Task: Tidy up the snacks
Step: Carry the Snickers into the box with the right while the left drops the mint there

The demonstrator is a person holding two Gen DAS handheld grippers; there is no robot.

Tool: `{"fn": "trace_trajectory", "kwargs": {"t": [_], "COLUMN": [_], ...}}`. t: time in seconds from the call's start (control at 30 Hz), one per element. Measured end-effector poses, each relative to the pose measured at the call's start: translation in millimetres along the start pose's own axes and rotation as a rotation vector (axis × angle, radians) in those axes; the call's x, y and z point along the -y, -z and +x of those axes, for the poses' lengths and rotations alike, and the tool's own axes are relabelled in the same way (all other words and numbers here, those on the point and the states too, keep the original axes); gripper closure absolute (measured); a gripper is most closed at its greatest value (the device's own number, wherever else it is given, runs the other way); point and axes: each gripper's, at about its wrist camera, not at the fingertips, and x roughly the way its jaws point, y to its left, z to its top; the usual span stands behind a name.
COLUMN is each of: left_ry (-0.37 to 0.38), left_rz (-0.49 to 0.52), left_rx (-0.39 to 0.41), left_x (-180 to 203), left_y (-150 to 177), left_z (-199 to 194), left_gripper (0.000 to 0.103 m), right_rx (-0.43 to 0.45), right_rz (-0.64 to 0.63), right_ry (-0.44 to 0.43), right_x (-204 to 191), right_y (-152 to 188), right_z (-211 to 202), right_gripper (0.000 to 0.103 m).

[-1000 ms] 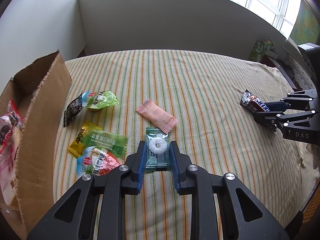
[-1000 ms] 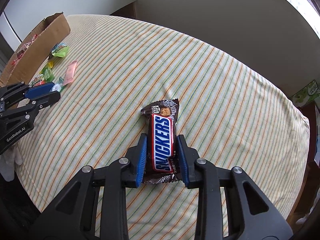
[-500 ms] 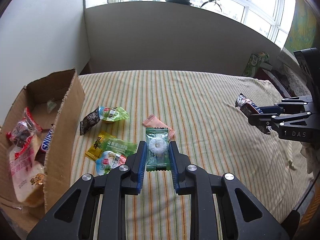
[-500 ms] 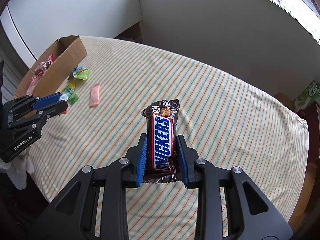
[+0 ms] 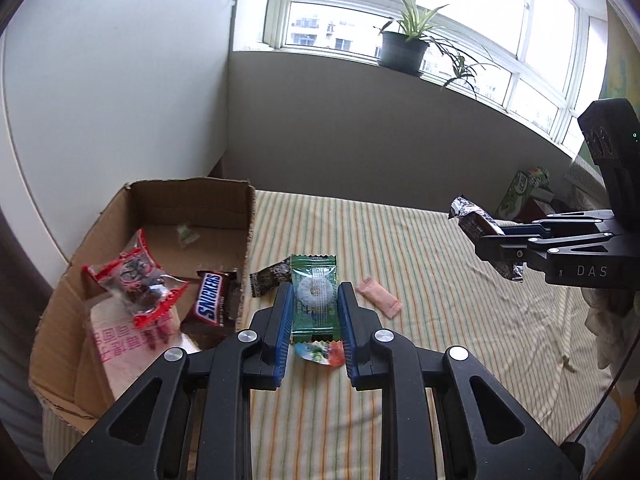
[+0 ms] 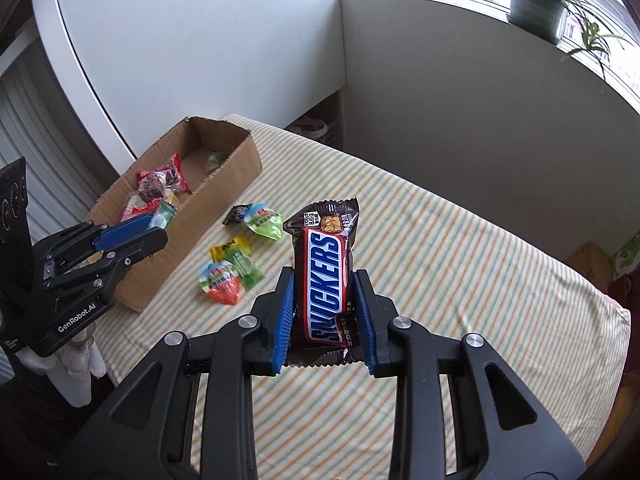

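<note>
**Both grippers loaded, held above the striped table**

Left gripper is clamped on a green mint packet. Right gripper is pinched around a Snickers bar. Cardboard box sits at the table's left; loose sweets lie beside it.

Green mint candy, clear window showing white ring, clamped upright in left gripper, lifted off table.
Snickers bar, brown wrapper, upright in right gripper, raised above table.
Cardboard box at table's left edge, open-topped, holding second Snickers, red-wrapped packs.
Loose beside box: pink sachet, dark wrapper, green, yellow and red-green packets.
</note>
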Motion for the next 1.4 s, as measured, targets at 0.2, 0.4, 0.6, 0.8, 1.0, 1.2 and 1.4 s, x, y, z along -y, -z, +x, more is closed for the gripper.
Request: {"fn": "trace_trajectory", "kwargs": {"t": [0.2, 0.4, 0.6, 0.8, 1.0, 1.2, 1.4], "left_ry": [-0.031, -0.067, -0.086, -0.085, -0.099, -0.098, -0.085], "left_rz": [-0.054, -0.108, -0.141, -0.16, -0.161, -0.156, -0.146], "left_rx": [0.014, 0.016, 0.02, 0.021, 0.005, 0.011, 0.022], "left_x": [-35, -73, -97, -111, -115, -111, -99], "left_y": [4, 7, 9, 11, 12, 10, 7], "left_z": [-8, -12, -15, -19, -15, -15, -17], "left_gripper": [0.082, 0.082, 0.082, 0.082, 0.081, 0.076, 0.076], "right_rx": [0.001, -0.009, -0.027, -0.058, -0.051, -0.036, -0.031], "right_rz": [-0.051, -0.085, -0.111, -0.123, -0.123, -0.113, -0.094], "right_ry": [-0.048, -0.081, -0.099, -0.115, -0.114, -0.101, -0.082], "right_x": [-44, -86, -118, -138, -142, -134, -115], "right_y": [-31, -61, -83, -91, -93, -92, -87], "right_z": [20, 41, 66, 88, 89, 80, 67], "right_gripper": [0.073, 0.073, 0.073, 0.073, 0.061, 0.059, 0.059]}}
